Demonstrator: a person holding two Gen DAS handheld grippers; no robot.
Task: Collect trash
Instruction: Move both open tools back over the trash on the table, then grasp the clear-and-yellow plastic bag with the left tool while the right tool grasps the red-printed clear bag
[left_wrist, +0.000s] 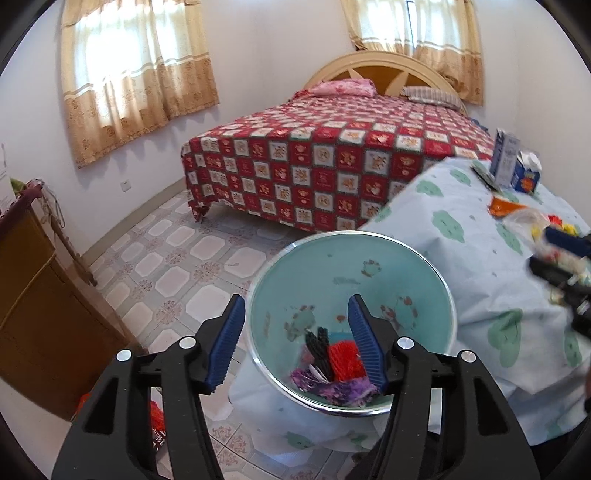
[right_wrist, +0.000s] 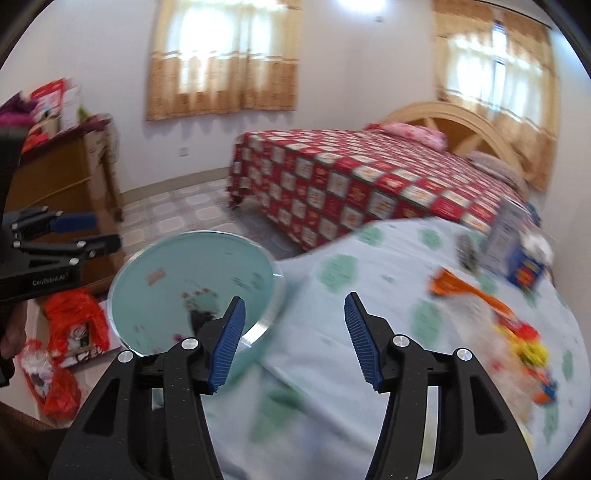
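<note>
Left wrist view. We see the left gripper with its blue ribbed pads spread apart and nothing between them; the fingers are released. Directly under it sits the round pale-teal basin with a shiny rim, resting at the near corner of the table covered in a light-blue cloth with green cloud shapes. Inside the basin, at its near wall, lie the collected scraps: a crumpled red wrapper, a black ridged piece just left of it, and purple foil in front of both. On the cloth well beyond the basin we note a white-and-blue carton touching a smaller blue juice carton, an orange wrapper, and a clear bag with red and yellow contents. The right gripper shows at the edge beside that bag, blurred; we cannot tell its state from here.

Right wrist view (motion-blurred). The right gripper hangs over bare cloth just right of the basin, pads parted, empty. The left gripper is above the basin's far-left rim. A red plastic bag lies on the floor left of the basin.
</note>
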